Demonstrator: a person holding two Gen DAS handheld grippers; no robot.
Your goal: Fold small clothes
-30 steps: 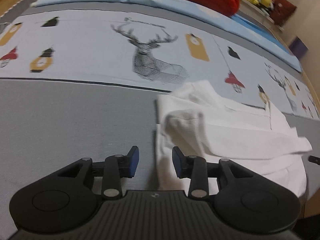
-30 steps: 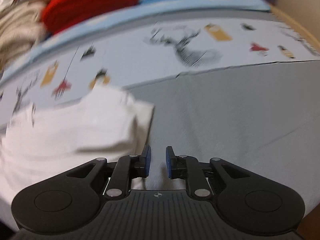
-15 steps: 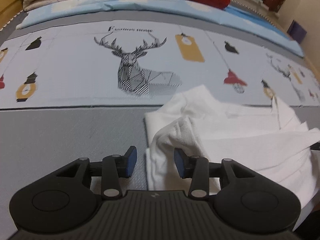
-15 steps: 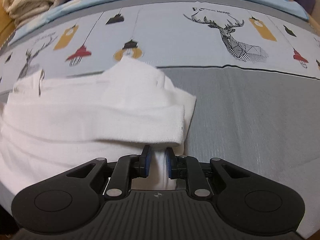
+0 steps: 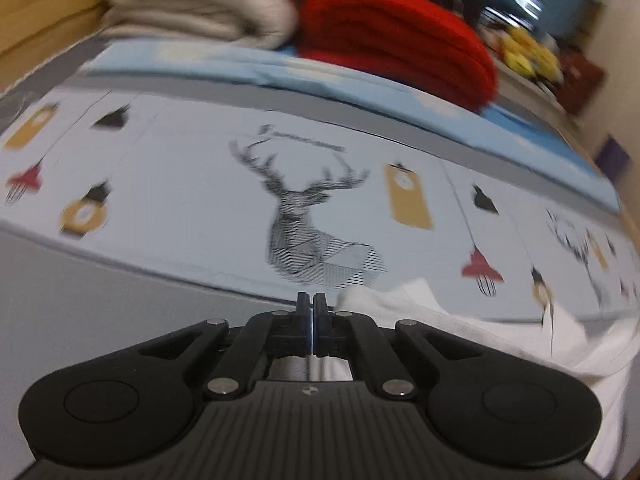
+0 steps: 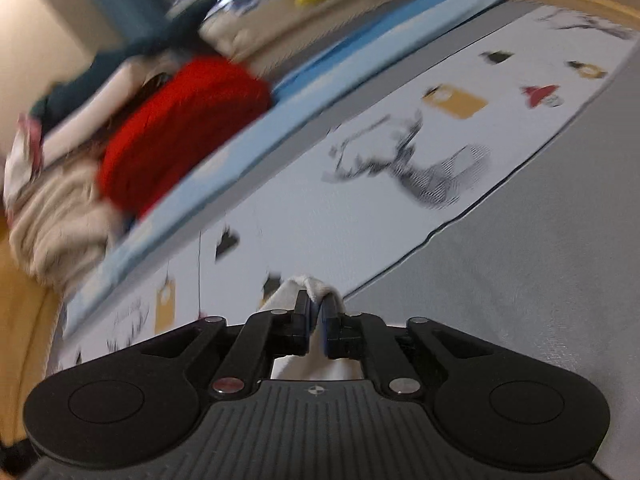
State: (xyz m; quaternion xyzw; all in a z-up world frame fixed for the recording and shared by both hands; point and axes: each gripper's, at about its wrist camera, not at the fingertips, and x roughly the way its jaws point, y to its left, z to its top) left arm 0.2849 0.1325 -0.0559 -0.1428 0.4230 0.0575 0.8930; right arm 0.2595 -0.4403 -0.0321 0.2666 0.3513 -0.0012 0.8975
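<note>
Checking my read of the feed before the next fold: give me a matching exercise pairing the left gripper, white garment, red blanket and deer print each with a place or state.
1. left gripper
2. white garment
3. red blanket
4. deer print

A. folded, at the far edge
B. jaws shut
C. on the pale sheet
D. crumpled, lower right of the left wrist view

Pairs: 1-B, 2-D, 3-A, 4-C

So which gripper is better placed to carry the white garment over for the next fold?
Probably the right gripper: a bunched edge of the white garment sits between its opening jaws. The left gripper is shut with no cloth visible between its fingers; the garment lies beside it.
</note>
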